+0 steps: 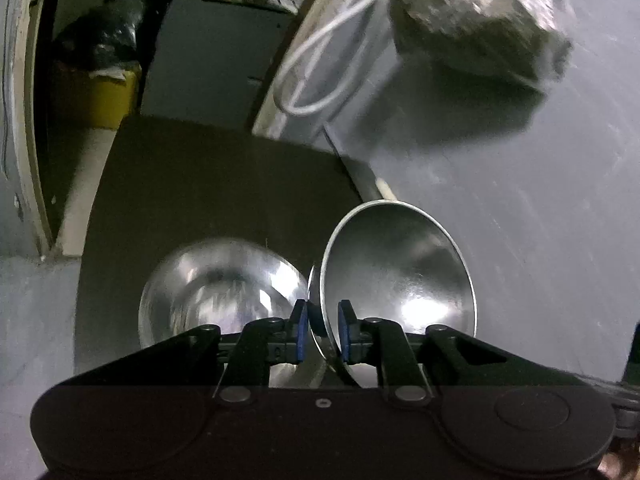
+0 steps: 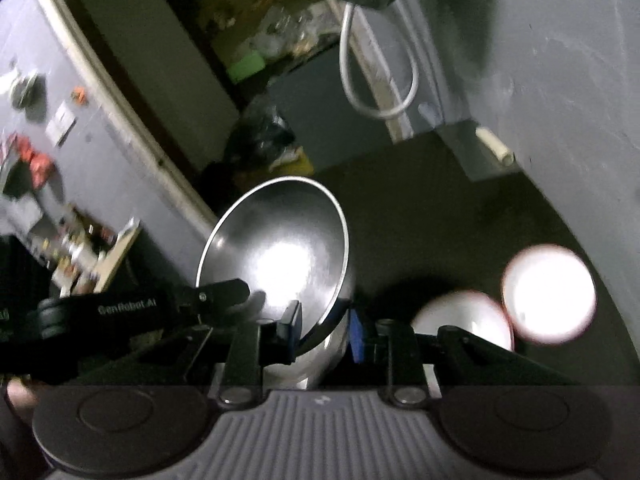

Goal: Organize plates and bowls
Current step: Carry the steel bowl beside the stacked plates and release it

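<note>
Both pairs of jaws are pinched on the rim of the same steel bowl, one at each side. In the left wrist view the left gripper has its blue pads clamped on the thin edge at the bowl's lower left. The bowl stands tipped on edge, its hollow facing right toward the grey wall, its oval running steeply up and down. In the right wrist view the right gripper grips the lower rim, the bowl opening up and to the left, while the other gripper reaches in from the left. The bowl is lifted above the dark counter, where a second metal bowl and two white bowls rest.
</note>
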